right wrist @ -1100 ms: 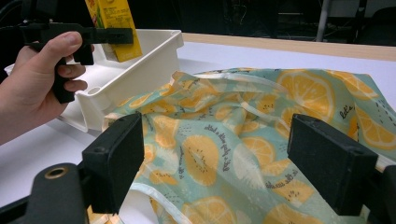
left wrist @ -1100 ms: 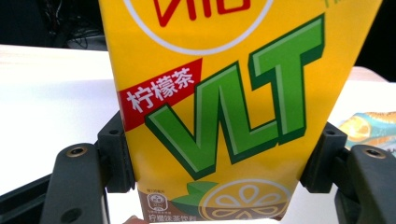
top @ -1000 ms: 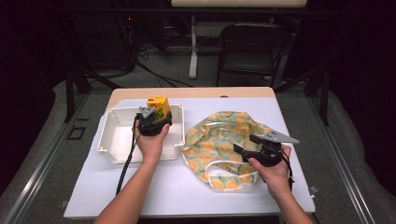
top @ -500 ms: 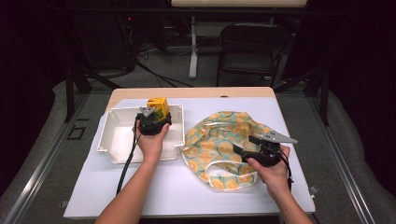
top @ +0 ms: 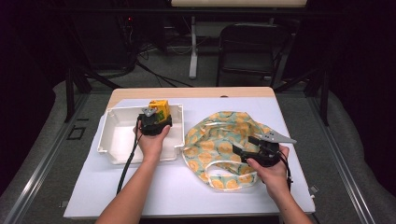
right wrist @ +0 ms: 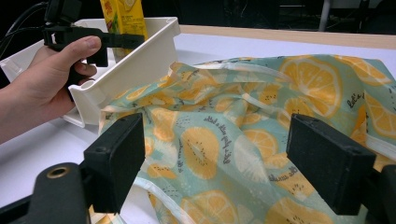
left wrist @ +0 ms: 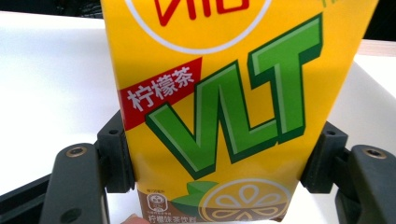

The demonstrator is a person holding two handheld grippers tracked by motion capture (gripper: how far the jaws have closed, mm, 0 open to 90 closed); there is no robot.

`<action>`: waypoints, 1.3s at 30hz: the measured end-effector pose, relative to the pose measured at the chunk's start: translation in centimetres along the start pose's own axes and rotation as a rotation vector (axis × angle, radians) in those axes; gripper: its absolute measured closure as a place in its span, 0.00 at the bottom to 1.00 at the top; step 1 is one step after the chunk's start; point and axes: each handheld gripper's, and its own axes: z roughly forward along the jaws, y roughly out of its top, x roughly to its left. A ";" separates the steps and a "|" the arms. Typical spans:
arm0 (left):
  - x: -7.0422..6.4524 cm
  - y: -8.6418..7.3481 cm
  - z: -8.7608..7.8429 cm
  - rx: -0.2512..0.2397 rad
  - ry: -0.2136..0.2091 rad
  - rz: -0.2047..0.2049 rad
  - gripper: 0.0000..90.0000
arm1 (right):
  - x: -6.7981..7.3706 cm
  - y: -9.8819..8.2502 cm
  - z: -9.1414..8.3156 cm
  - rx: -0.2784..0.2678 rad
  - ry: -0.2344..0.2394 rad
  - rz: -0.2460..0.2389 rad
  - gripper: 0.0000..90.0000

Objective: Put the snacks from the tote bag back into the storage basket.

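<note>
A yellow lemon tea carton [top: 159, 107] stands upright in the far right corner of a white bin [top: 106, 140]. My left gripper [top: 156, 116] is shut on the carton [left wrist: 224, 107], its pads [left wrist: 116, 154] pressing both sides. In the right gripper view the carton [right wrist: 123, 14] and the left gripper [right wrist: 116, 39] show above the bin wall [right wrist: 140, 56]. A lemon-print fabric bag [top: 224, 135] lies crumpled to the right of the bin. My right gripper [top: 245, 144] hovers open at the bag's near right part, with the bag [right wrist: 243, 121] under its jaws and nothing held.
A white sheet [top: 163, 186] covers the table, with a bare wooden strip [top: 191, 92] along the far edge. A dark chair [top: 247, 51] stands beyond the table. The left gripper's cable [top: 127, 163] trails back over the bin's near rim.
</note>
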 end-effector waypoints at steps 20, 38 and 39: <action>-0.6 -0.2 1.4 0.096 0.066 0.084 0.32 | 0.1 -0.2 0.2 0.011 0.000 0.002 0.21; -0.7 -0.2 1.6 0.158 0.073 0.076 0.30 | 0.1 -0.4 0.5 0.029 -0.004 0.002 0.22; -0.7 -0.3 1.7 0.169 0.072 0.070 0.30 | 0.2 -0.4 0.6 0.030 -0.003 0.001 0.22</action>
